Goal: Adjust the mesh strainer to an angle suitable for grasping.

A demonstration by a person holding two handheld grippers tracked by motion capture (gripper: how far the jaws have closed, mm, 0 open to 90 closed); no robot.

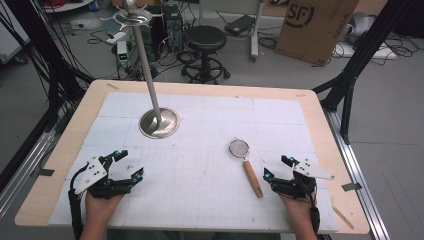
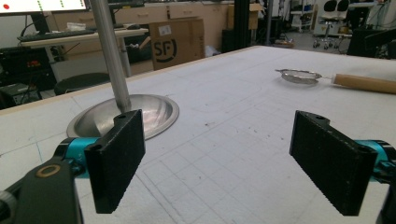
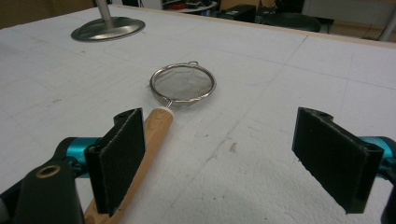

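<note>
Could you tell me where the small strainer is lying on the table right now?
In the high view the strainer lies flat on the table's right half, its mesh bowl pointing away from the person, just left of the open right gripper and well right of the metal stand.

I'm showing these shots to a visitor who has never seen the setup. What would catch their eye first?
Probably the tall metal stand, its round shiny base left of centre on the white table mat and its pole rising toward the camera. Next, the small mesh strainer with its wooden handle, lying flat right of centre. Both grippers, left gripper and right gripper, sit open at the near edge, holding nothing.
</note>
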